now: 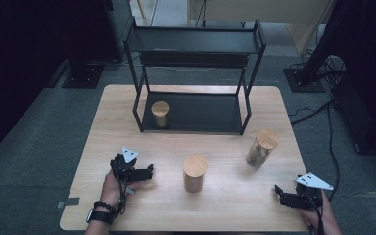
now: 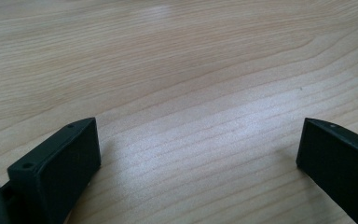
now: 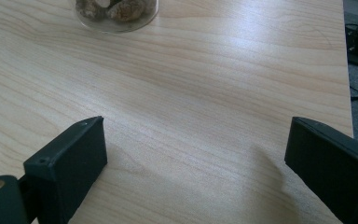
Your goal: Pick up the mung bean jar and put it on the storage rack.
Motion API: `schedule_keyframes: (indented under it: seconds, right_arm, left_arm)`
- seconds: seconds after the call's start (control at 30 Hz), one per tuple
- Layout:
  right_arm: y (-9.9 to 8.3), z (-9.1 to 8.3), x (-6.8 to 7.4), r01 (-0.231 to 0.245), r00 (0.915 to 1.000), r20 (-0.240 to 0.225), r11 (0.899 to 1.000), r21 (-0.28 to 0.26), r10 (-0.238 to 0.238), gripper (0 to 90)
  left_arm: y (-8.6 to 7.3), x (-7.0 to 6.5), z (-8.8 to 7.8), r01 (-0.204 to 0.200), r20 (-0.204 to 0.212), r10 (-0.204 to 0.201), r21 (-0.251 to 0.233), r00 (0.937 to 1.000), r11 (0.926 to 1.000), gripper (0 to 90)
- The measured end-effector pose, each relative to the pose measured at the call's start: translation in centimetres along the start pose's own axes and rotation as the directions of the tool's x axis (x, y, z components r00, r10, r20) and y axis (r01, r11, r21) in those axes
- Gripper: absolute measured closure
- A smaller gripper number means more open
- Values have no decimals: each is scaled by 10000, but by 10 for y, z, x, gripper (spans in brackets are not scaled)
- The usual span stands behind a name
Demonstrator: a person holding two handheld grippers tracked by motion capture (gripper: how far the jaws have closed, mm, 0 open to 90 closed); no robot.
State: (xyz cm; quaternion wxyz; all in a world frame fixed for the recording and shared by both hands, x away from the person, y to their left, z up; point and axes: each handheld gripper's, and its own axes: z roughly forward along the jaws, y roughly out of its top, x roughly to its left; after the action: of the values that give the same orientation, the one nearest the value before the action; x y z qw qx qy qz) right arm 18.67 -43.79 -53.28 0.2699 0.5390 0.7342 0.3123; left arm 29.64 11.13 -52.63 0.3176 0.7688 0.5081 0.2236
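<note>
Three jars with wooden lids are in the high view. One jar point(image 1: 160, 114) stands on the lower shelf of a black rack point(image 1: 194, 113). A second jar point(image 1: 194, 173) stands at mid-table, and a third jar point(image 1: 261, 149) with brownish contents stands to its right; its base point(image 3: 116, 14) appears at the top of the right gripper view. My left gripper point(image 1: 148, 172) rests low at the table's front left, open, with bare wood between its jaws point(image 2: 198, 149). My right gripper point(image 1: 278, 191) sits at the front right, open, also over bare wood point(image 3: 196, 149).
The wooden table point(image 1: 127, 205) is ringed by grey floor. Its right edge point(image 3: 347, 70) lies close beside my right gripper. Cables point(image 1: 330, 142) run on the floor at the right. Stand bases point(image 1: 82, 76) sit behind the table.
</note>
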Motion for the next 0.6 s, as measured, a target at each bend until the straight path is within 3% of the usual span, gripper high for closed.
schedule_keyframes:
  seconds: [0.6]
  right_arm:
    - [0, 0, 0, -36, 10000, 10, 10000, 14, 36, 49]
  left_arm:
    - [-11, 5, -11, -28, 43, 28, 0, 10000, 10000, 0]
